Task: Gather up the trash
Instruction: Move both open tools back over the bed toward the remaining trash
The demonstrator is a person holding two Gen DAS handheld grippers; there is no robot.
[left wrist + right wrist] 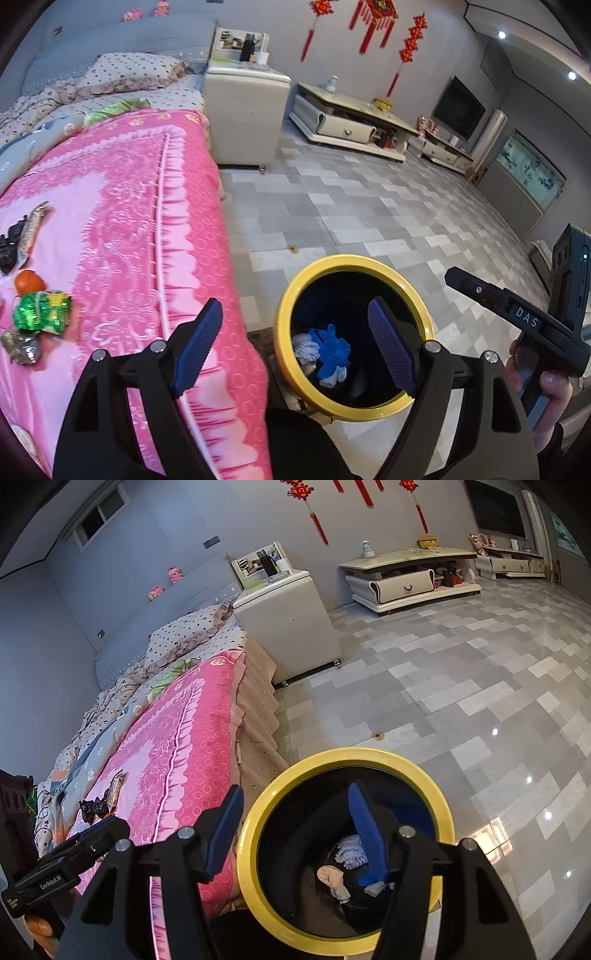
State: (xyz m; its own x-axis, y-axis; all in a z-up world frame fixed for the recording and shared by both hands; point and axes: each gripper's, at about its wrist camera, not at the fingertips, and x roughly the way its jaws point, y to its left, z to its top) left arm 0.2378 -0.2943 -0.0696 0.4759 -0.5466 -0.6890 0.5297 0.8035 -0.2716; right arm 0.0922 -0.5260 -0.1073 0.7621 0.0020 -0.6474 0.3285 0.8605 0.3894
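A black bin with a yellow rim (pixel 354 260) stands on the floor against the bed's edge. Blue and white crumpled pieces (pixel 325 354) lie in its bottom. My left gripper (pixel 295 343) hovers over the bin's near left rim, open, with nothing between its blue pads. On the pink blanket (pixel 129 221) lie a green wrapper (pixel 40 310), an orange (pixel 29 281), grey foil (pixel 22 347), black scraps (pixel 9 247) and a brownish wrapper (pixel 35 225). My right gripper (pixel 295 834) hangs over the bin's rim (pixel 351 755), open and empty. A beige scrap (pixel 330 880) lies inside.
A white nightstand (pixel 243 110) stands beyond the bed. A low cream TV cabinet (pixel 351 118) lines the far wall. Grey tiled floor (pixel 369 206) spreads to the right of the bin. A hand (pixel 546 387) holds the right tool at the right edge.
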